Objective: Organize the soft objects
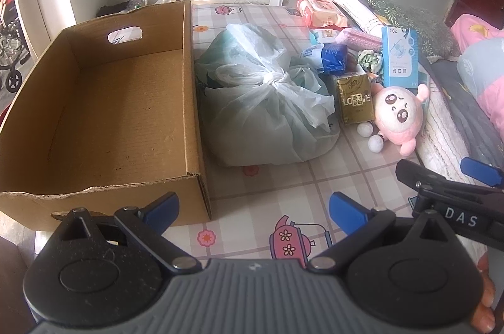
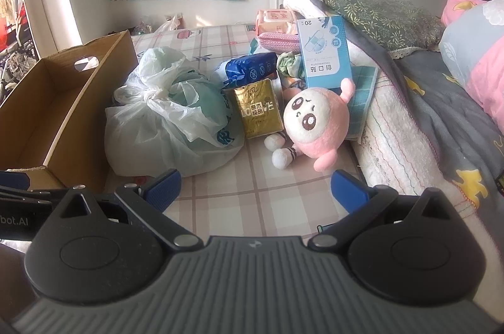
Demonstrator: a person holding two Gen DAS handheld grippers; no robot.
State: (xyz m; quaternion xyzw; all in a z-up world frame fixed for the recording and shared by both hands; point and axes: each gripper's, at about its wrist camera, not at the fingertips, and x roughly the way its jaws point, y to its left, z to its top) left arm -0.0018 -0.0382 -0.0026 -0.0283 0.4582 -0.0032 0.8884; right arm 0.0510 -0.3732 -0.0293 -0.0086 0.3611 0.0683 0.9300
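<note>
A: Your left gripper (image 1: 252, 209) sits nearest, jaws spread wide, nothing in them, low over the checked sheet (image 1: 330, 186).

B: And your right gripper (image 2: 255, 187)?

A: Same, wide and empty, hovering near the bag and doll. Its tip shows at the right edge of the left view.

B: Where's the soft stuff?

A: Knotted bag (image 1: 267, 100) sits mid-sheet, touching the box (image 1: 104, 100) on its left. Gold pack (image 1: 354, 97) is just right of the bag, doll (image 1: 398, 116) right of that, lying against the folded blanket (image 2: 397, 126). Blue pack (image 1: 334, 58) and carton (image 1: 400, 56) are farther back.

B: Anything in your box?

A: No, it's empty.
</note>
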